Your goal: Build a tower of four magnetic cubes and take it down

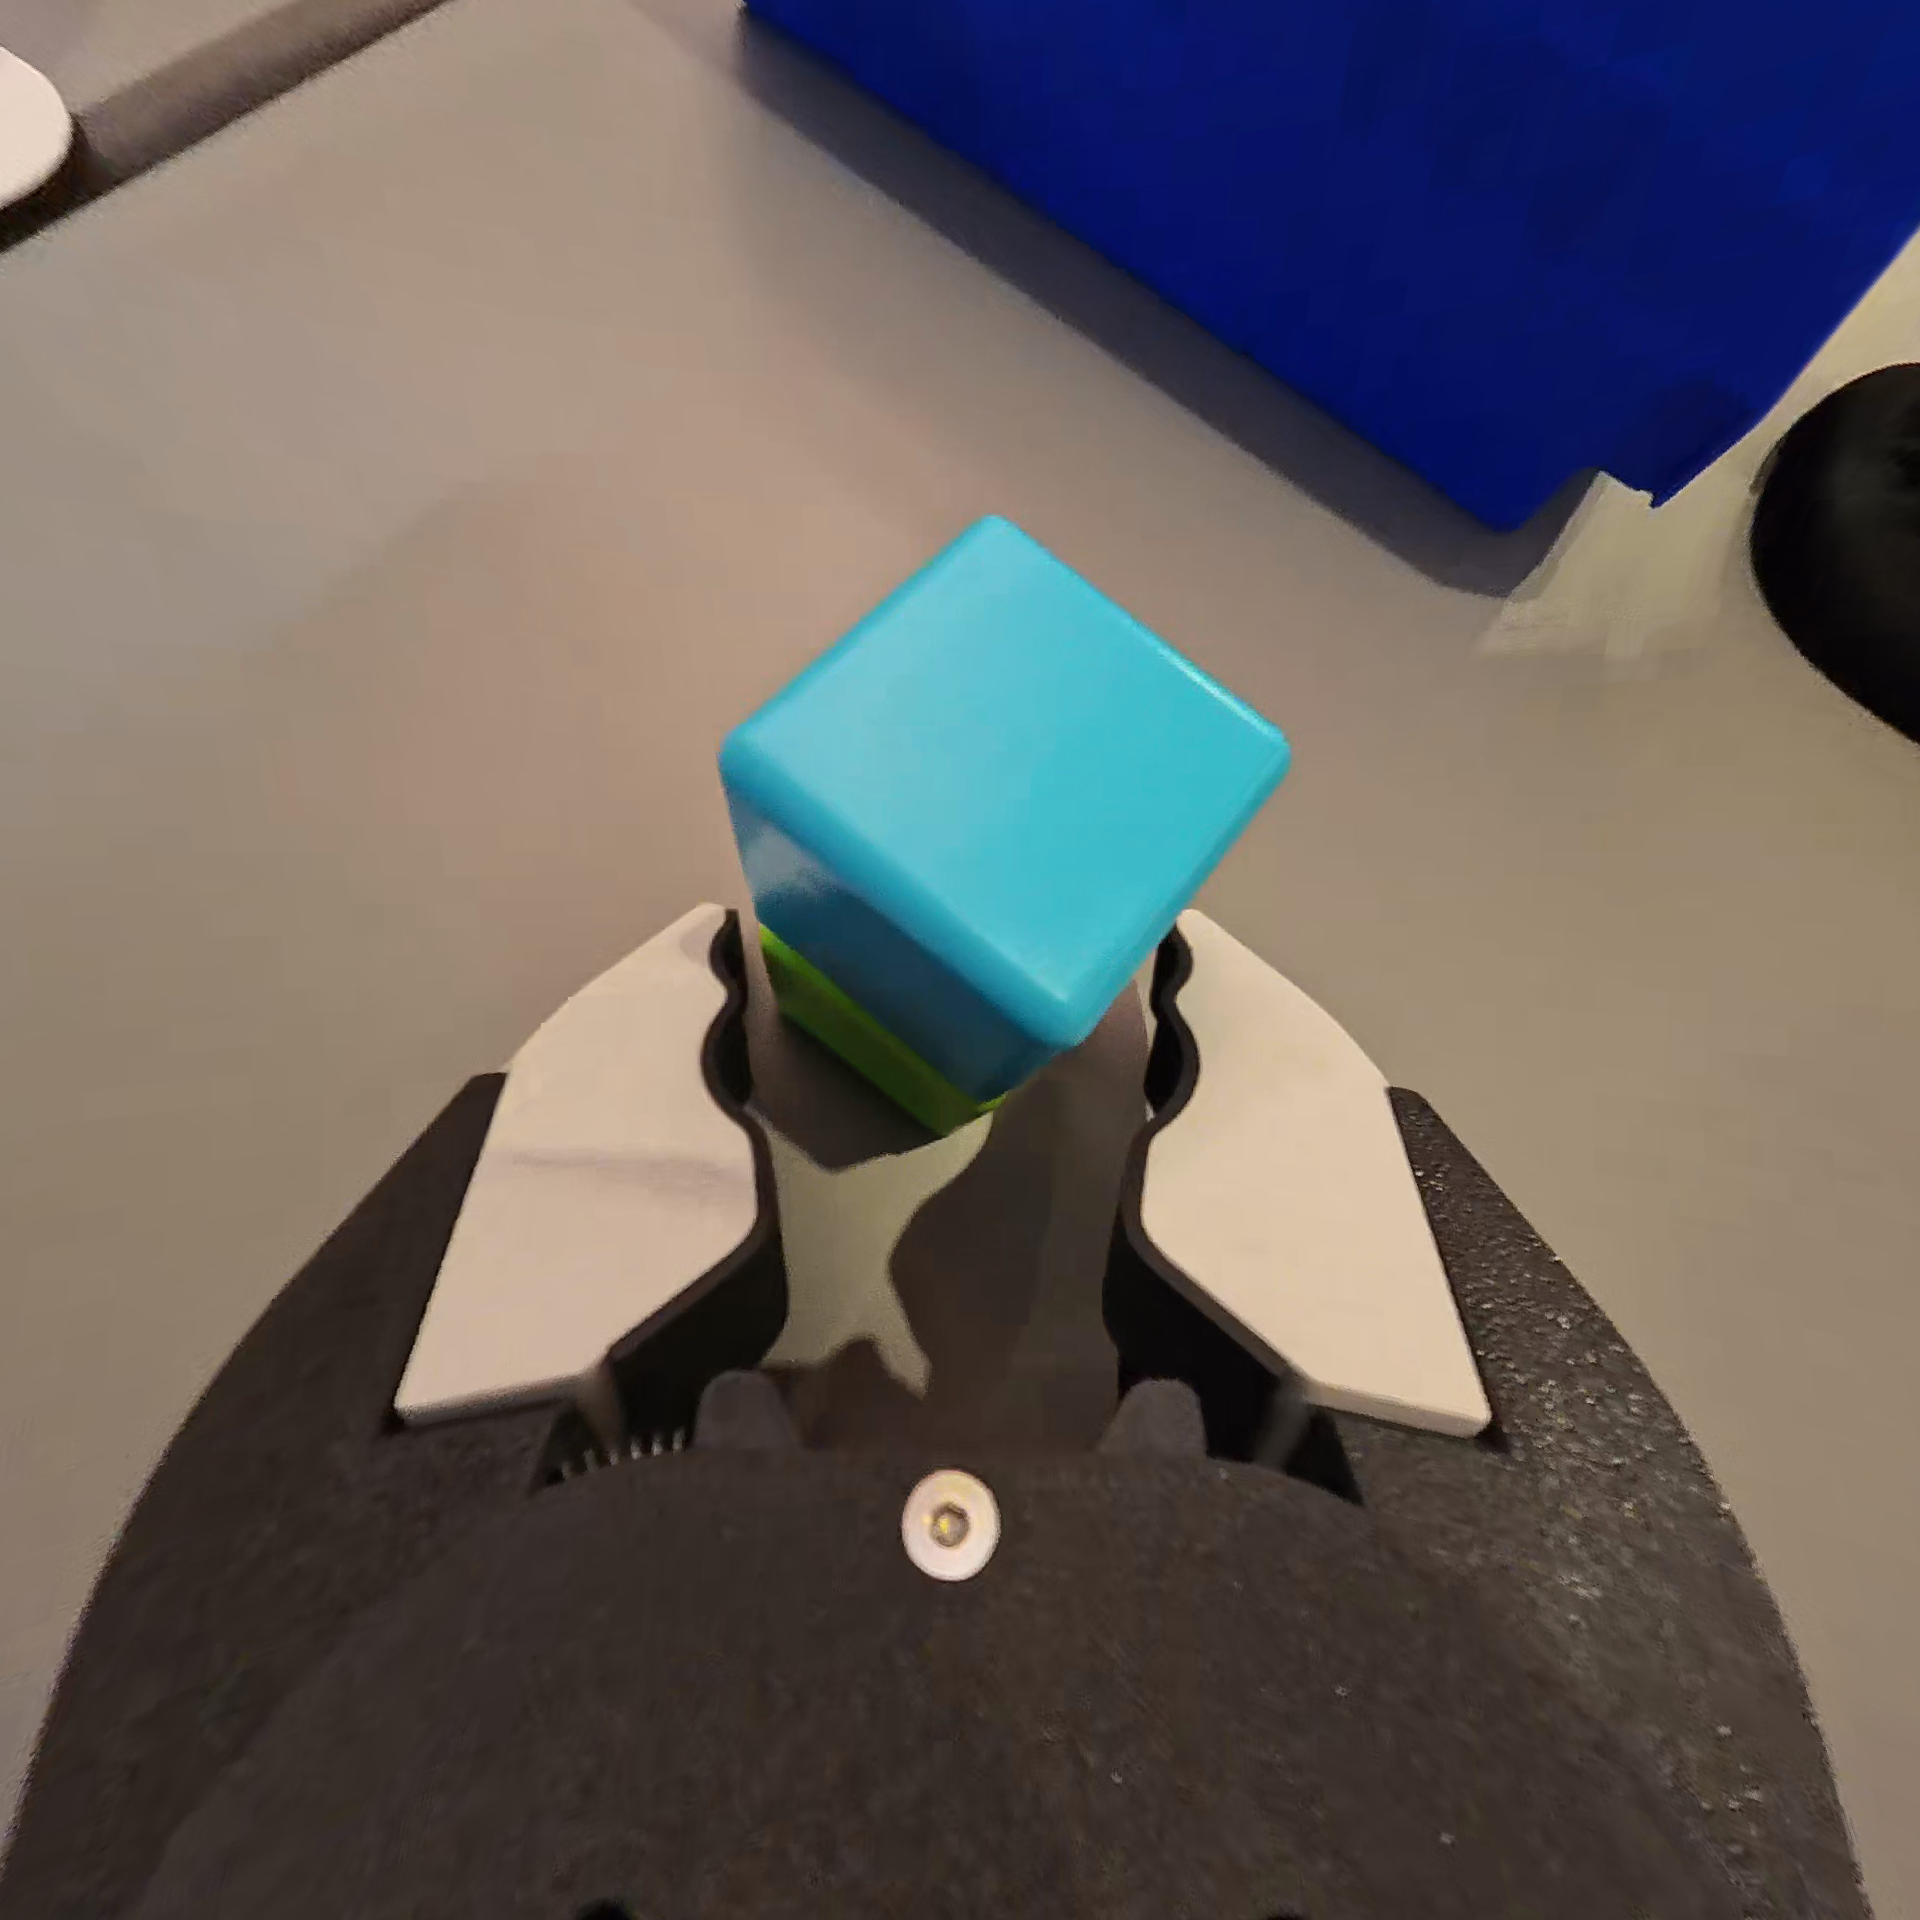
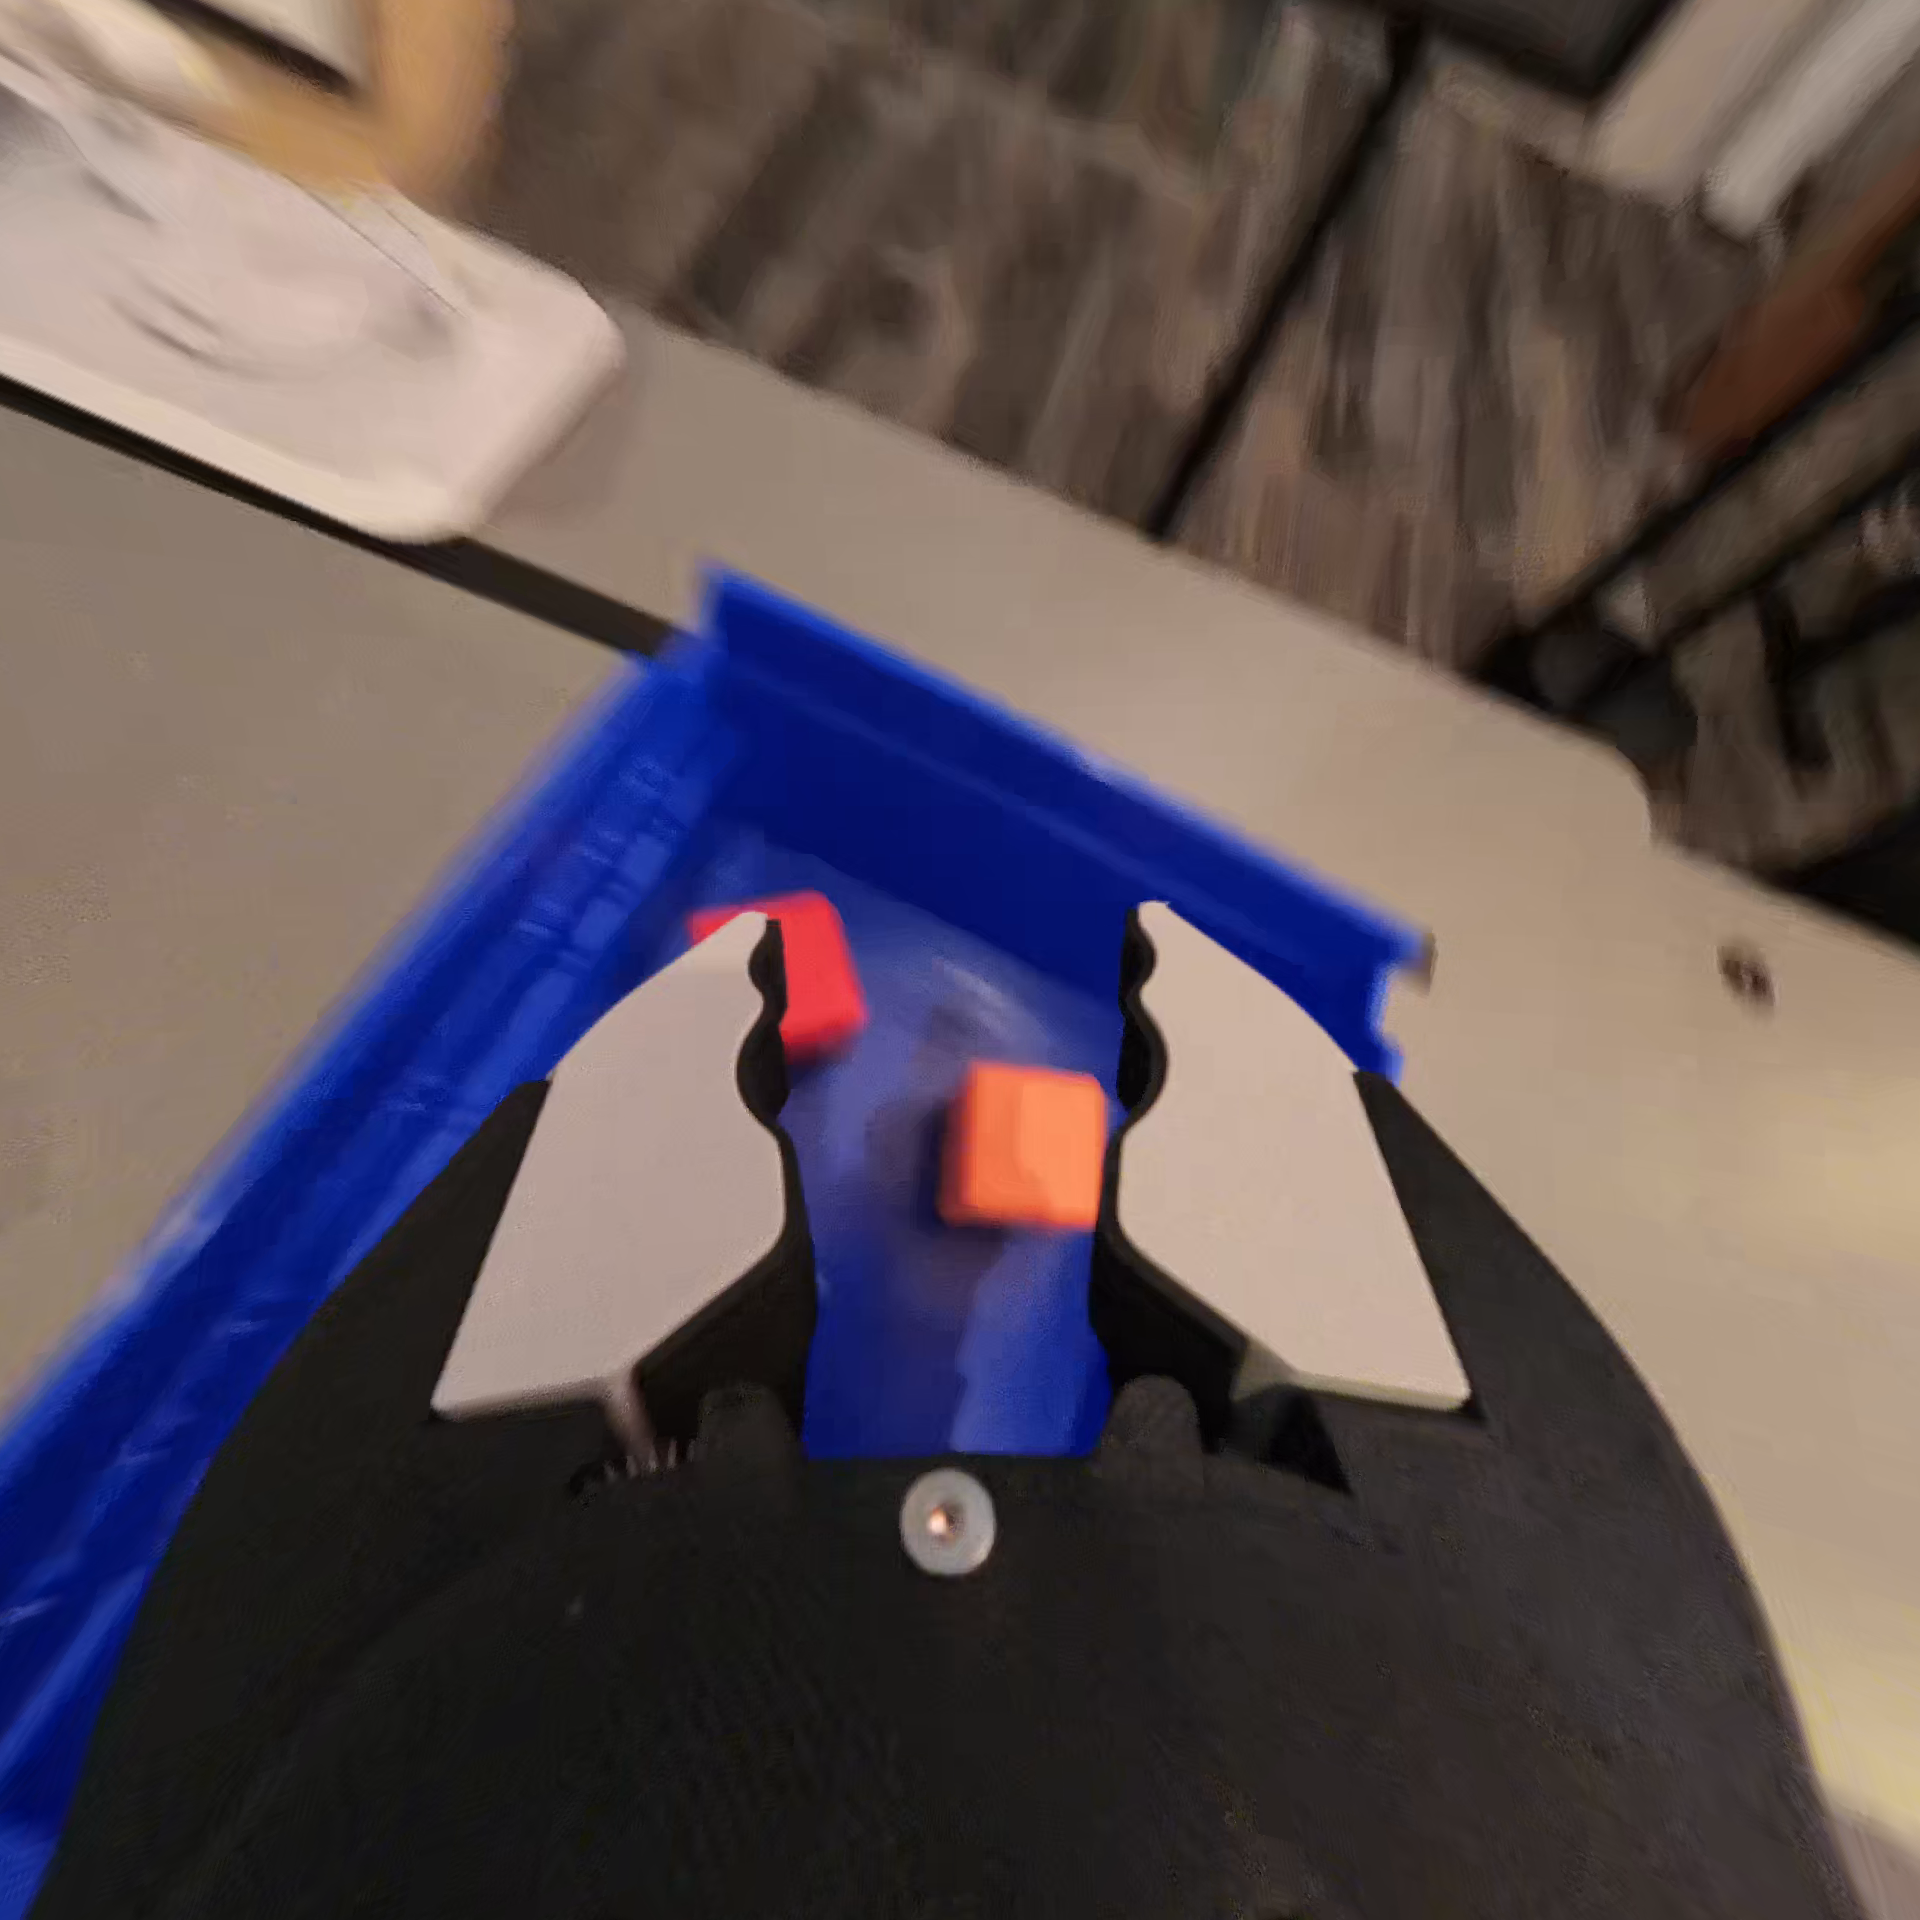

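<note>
We are holding the left gripper open around the green cube under the teal cube; the right gripper is hanging open over the orange cube and red cube in the blue bin; these are looking light, rigid, slick, so we are choosing flat opposite faces

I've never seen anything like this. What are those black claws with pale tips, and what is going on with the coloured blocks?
Each picture comes from a camera mounted on a hand-held claw that a person carries, looking forward along its two fingers. No robot arm is involved.

In the left claw's view, the left gripper is open around a small stack on the grey table: a turquoise cube on a green cube. Whether the fingers touch the stack is unclear.

In the right claw's view, which is blurred, the right gripper hangs open and empty above a blue bin holding a red cube and an orange cube.
</note>
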{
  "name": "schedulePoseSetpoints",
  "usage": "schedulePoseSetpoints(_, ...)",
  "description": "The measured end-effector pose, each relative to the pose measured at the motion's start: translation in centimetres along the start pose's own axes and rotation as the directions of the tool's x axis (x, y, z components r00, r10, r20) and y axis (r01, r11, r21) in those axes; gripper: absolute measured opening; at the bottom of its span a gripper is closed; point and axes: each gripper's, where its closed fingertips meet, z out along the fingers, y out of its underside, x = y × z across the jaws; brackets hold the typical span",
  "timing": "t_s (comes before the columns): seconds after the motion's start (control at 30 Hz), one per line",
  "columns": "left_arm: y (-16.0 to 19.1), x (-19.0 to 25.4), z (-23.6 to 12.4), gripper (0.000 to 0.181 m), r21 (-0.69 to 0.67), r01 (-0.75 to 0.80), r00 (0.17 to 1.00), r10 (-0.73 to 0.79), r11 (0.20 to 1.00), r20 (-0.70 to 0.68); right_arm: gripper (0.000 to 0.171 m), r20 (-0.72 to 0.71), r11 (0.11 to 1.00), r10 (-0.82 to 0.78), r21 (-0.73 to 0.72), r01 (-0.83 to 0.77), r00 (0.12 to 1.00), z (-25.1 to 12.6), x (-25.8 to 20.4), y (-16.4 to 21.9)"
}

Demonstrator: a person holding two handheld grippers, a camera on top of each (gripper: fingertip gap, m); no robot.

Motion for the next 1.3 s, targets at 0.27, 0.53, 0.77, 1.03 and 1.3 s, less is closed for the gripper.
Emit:
schedulePoseSetpoints(0.27, 0.1, -0.1, 0.2, 0.065, -0.015, -0.009, 1.0, 0.009, 1.0, 0.001, 0.067, 0.663, 0.927, -0.37, 0.306, 0.215, 0.651, -7.1, -21.5, -5.1)
schedulePoseSetpoints(0.53, 0.2, -0.1, 0.3, 0.064, -0.019, -0.02, 1.0, 0.02, 1.0, 0.008, 0.068, 0.761, 0.862, -0.456, 0.25, 0.441, 0.461, -4.6, -31.3, 0.0)
schedulePoseSetpoints(0.77, 0.3, -0.2, 0.3, 0.062, -0.026, -0.037, 0.999, 0.038, 0.999, 0.021, 0.048, 0.769, 0.853, -0.448, 0.215, 0.476, 0.456, -3.3, -32.6, 1.3)
schedulePoseSetpoints(1.03, 0.3, 0.0, 0.4, 0.059, -0.032, -0.052, 0.998, 0.052, 0.998, 0.019, 0.048, 0.787, 0.863, -0.417, 0.186, 0.47, 0.455, -3.5, -32.3, 1.4)
schedulePoseSetpoints(1.3, 0.4, 0.0, 0.4, 0.058, -0.035, -0.059, 0.998, 0.059, 0.998, 0.017, 0.048, 0.789, 0.861, -0.416, 0.181, 0.476, 0.452, -3.6, -32.2, 1.5)
